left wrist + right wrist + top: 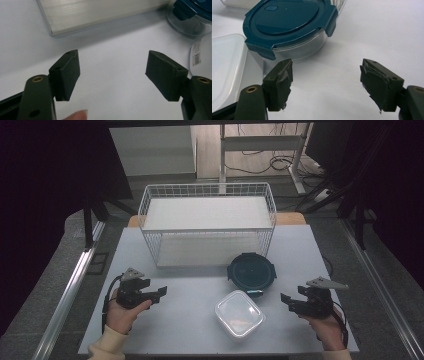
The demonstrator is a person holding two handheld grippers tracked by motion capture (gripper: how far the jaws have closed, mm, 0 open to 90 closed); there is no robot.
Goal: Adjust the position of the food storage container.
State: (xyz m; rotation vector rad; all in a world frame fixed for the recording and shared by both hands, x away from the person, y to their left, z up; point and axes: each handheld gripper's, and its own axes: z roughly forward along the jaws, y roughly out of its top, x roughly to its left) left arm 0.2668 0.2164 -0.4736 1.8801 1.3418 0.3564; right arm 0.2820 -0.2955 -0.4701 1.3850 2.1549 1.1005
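Two grippers, left (161, 292) and right (283, 298), jaws spread wide, holding nothing. Square box (239, 314) sits mid-table, round tub (251, 270) at its 1 o'clock. Come in level, squeeze box sides evenly.

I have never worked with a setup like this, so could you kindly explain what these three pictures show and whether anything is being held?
A person sits at a white table and holds a hand-operated two-jaw tool in each hand: the left gripper and the right gripper. One picture is taken from above; the other two come from small cameras riding on each gripper, looking along its black jaws. On the table stand a white wire basket, a round container with a dark teal lid and a square clear plastic container. Both grippers are open, with nothing between their jaws, so nothing is held.
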